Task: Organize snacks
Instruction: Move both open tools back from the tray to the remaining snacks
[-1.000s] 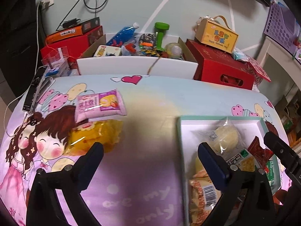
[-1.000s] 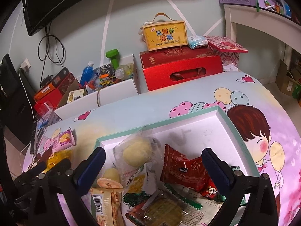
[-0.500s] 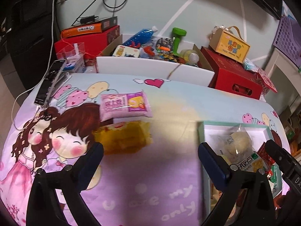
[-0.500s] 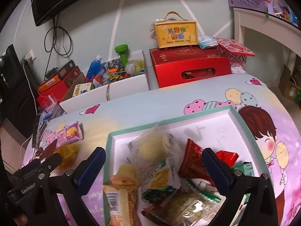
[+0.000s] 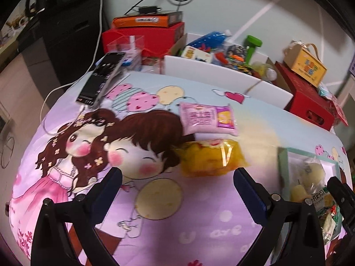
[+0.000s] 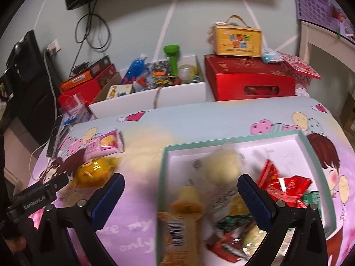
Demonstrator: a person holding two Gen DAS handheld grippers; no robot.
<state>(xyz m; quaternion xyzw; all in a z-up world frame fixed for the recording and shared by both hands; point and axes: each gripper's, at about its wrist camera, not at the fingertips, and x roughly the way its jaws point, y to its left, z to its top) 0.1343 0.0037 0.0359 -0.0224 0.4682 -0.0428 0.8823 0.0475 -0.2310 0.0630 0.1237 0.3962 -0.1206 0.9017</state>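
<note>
A pink snack pack (image 5: 207, 119) and a yellow snack pack (image 5: 210, 158) lie on the cartoon tablecloth; they also show in the right wrist view as the pink pack (image 6: 104, 144) and the yellow pack (image 6: 95, 171). My left gripper (image 5: 177, 188) is open and empty, just short of the yellow pack. A teal-rimmed white tray (image 6: 310, 146) holds several snacks, among them a pale bun (image 6: 224, 166) and red packets (image 6: 286, 184). My right gripper (image 6: 180, 196) is open and empty over the tray's left edge.
Behind the table stand a white box of toys (image 6: 155, 93), a red gift box (image 6: 250, 79) with a yellow case (image 6: 237, 38) on top, and red boxes (image 5: 144, 35). A phone (image 5: 102, 77) lies at the table's far left corner.
Both grippers have moved left. The left one has swung toward the yellow and pink packs, which now sit centred before it. Both stay open and empty.
</note>
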